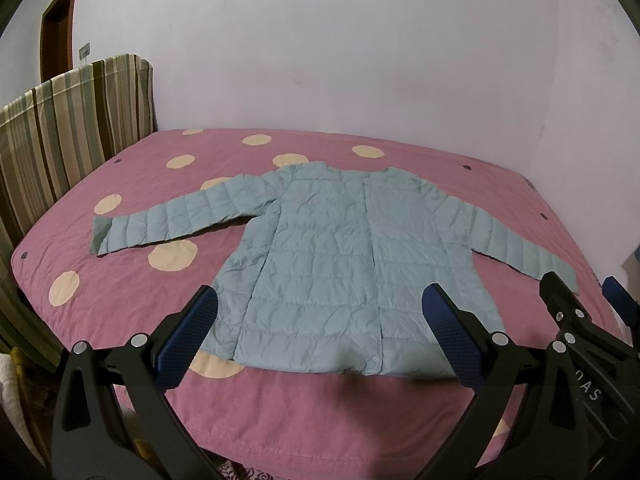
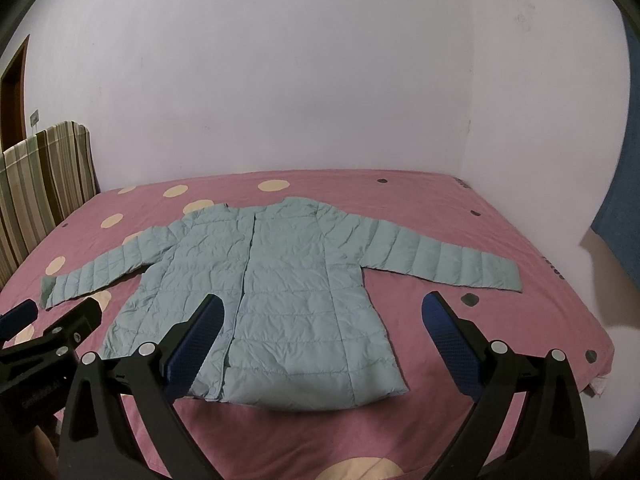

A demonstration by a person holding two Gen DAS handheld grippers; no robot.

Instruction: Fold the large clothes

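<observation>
Lying flat: the pale blue quilted jacket is spread front-up across the middle of the bed, collar toward the far edge by the wall, hem toward the near edge where both tools hang.
Sleeves: both are stretched out sideways, one reaching toward the left edge near the striped headboard, the other toward the right edge of the bed (its cuff shows best in the right wrist view).
Front closure: appears shut down the centre line, with the quilting lightly creased but no large bunching visible.
Left gripper: jaws spread wide, nothing between the blue pads, held above the near edge of the bed over the hem and not touching cloth as far as can be seen.
Right gripper: likewise spread wide and holding nothing, above the hem and the bare bedspread beside it; its black frame also shows at the right margin of the left wrist view.
Done so far: judging by how it lies, the garment is laid out and smoothed, ready for folding.
Not yet done: no fold is visible, neither sleeve is brought over the body, and the hem has not been carried up toward the collar.
Progress estimate: at the very start, with all the folding itself left.
Likely first need: a pinch on a cuff or shoulder at each side.
</observation>
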